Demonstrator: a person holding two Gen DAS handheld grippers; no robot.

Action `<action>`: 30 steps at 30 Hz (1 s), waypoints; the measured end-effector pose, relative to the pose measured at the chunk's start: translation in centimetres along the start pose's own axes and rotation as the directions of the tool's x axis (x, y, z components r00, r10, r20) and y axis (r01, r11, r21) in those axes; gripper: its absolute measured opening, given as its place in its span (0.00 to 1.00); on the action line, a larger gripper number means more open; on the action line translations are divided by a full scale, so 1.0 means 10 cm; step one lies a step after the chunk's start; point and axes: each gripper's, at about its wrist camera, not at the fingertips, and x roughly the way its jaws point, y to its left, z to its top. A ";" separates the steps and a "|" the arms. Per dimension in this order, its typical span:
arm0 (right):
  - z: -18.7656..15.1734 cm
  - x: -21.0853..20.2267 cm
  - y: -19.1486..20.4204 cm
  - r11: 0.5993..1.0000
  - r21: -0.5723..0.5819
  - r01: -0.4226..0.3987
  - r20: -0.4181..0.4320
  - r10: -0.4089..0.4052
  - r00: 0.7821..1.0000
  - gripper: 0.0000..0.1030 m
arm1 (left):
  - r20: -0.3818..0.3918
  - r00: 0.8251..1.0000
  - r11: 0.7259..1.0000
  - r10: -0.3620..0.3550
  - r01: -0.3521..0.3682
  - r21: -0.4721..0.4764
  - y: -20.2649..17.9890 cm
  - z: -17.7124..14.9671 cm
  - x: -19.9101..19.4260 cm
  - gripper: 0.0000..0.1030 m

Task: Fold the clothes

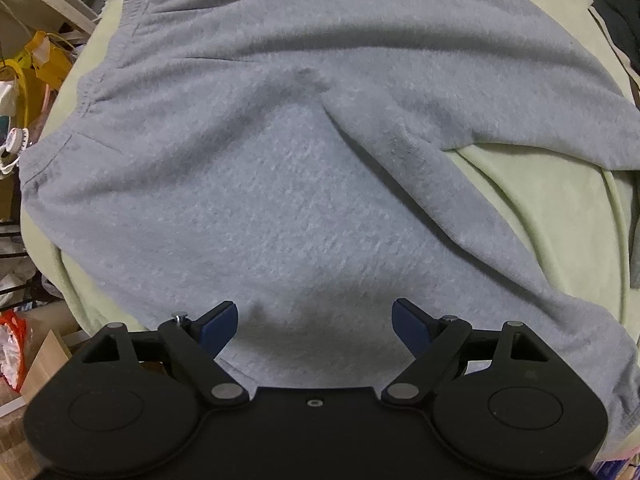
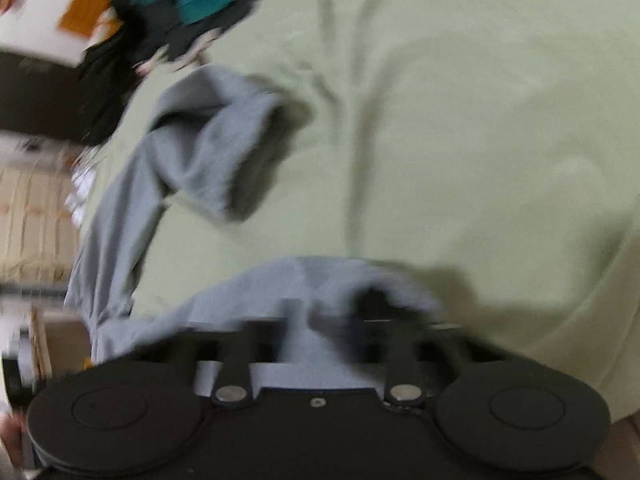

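Grey fleece is covering most of the left wrist view: the grey garment [image 1: 304, 184] is lying spread on the pale green sheet [image 1: 560, 208], its ribbed waistband [image 1: 132, 20] running off toward eleven o'clock. The left gripper [image 1: 313, 322] is pointing down over the cloth with its blue pads [image 1: 219, 326] standing wide apart, pinching nothing.

In the blurred right wrist view, the right gripper [image 2: 328, 316] is sitting at six o'clock with its jaws pressed together, and a fold of the same garment [image 2: 320, 280] is bunched around the fingers; it is probably being pinched, though the blur is keeping that unsure. A loose grey end [image 2: 212, 148] is lying toward ten o'clock, with a heap of dark and teal clothes [image 2: 180, 4] beyond it.

Doing this step well is likely meaning carrying the pinched edge low and evenly across, while the left gripper is steadying the body panel so the crease is landing straight rather than dragging the whole garment over the sheet.
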 end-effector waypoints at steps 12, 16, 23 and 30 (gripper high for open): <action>-0.01 -0.20 -0.25 0.988 0.123 0.096 0.083 -0.106 0.991 0.05 | -0.009 1.000 0.998 0.020 -0.021 -0.063 0.18 -0.08 0.18 0.85; 0.07 -0.03 -0.30 0.982 0.130 0.138 0.069 -0.148 0.987 0.06 | -0.032 0.998 0.996 0.047 -0.049 -0.068 0.25 -0.16 0.29 0.85; 0.17 0.16 -0.12 0.974 0.019 0.225 0.000 -0.225 0.974 0.21 | -0.007 0.999 0.994 0.052 -0.053 -0.093 0.41 -0.25 0.34 0.85; 0.14 -0.25 0.18 0.891 -0.268 0.366 0.030 -0.373 0.928 0.65 | -0.025 0.998 0.988 0.063 -0.065 -0.139 0.59 -0.21 0.48 0.85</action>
